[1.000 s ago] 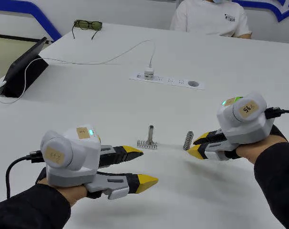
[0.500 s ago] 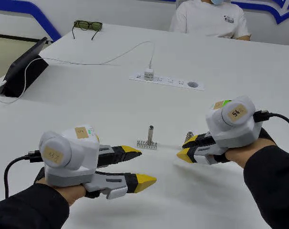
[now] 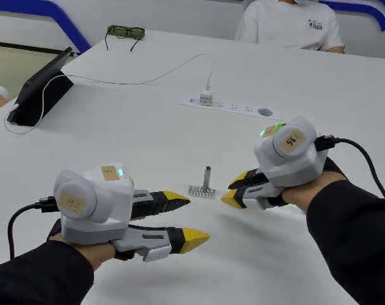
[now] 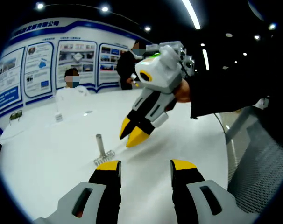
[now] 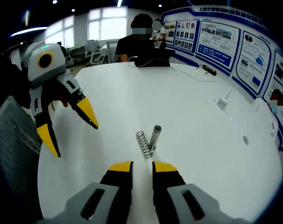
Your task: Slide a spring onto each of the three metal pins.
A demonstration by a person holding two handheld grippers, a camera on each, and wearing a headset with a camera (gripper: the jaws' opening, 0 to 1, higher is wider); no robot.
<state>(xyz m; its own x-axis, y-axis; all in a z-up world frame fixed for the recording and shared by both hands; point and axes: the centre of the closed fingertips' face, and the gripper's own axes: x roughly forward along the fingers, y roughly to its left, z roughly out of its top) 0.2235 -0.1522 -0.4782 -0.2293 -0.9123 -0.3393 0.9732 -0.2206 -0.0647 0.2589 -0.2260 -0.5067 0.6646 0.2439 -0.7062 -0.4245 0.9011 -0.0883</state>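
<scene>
A short metal pin stands upright on the white table, with a small spring lying flat at its foot. The right gripper view has the pin and spring just ahead of my right gripper, whose jaws stand a narrow gap apart with nothing between them. In the head view the right gripper sits just right of the pin. My left gripper rests wide open to the front left of the spring; its own view shows the pin, the spring and the right gripper.
A white power strip with a plugged charger lies beyond the pin, its cable running to a dark tablet at the left edge. Green glasses lie far back. A person in a white shirt sits across the table.
My right gripper has moved left toward the pin and now covers the spot where a second spring stood upright. The left gripper has stayed put.
</scene>
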